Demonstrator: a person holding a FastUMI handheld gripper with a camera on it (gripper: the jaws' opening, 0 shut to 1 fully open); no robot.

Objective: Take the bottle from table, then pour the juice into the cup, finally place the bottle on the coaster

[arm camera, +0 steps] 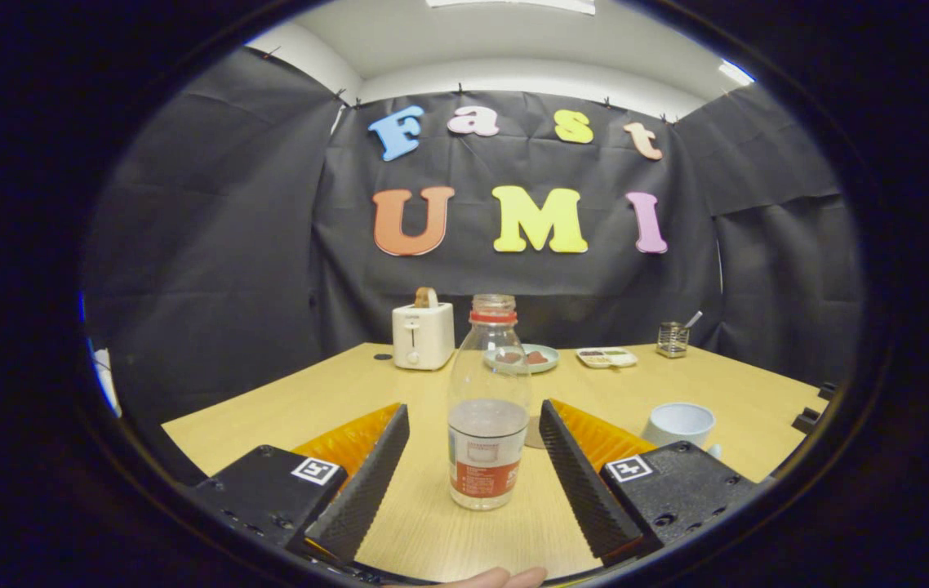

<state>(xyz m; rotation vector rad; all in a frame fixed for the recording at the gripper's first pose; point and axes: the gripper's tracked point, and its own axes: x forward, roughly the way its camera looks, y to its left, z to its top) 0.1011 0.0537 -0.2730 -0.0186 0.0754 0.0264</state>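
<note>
The toaster [423, 336] stood at the far left of the table [334, 392], close to the booth wall, with a slice of bread [426, 297] upright in its slot. Nearer the camera, the gripper [474, 437] was released: its two fingers were spread wide apart, one on either side of the bottle [487, 404], and neither finger touched it. The bottle stood upright on the table between the fingers, roughly level with their tips. It was clear plastic, uncapped, with a red ring around its neck, a label around its lower body and pale liquid filling about the lower third. A low object showed just behind the bottle base, against the right finger; what it was could not be told. Beyond the bottle, a round plate [542, 363] carried some dark pieces of food. To the right of the plate lay a small tray [607, 357] with divided contents, and further right a small holder [672, 340] held a utensil with its handle tilted outward. The cup [680, 425], pale and upright, stood on the table just beyond the right finger, well apart from the bottle. A fingertip [505, 578] of the person showed at the near table edge.
</note>
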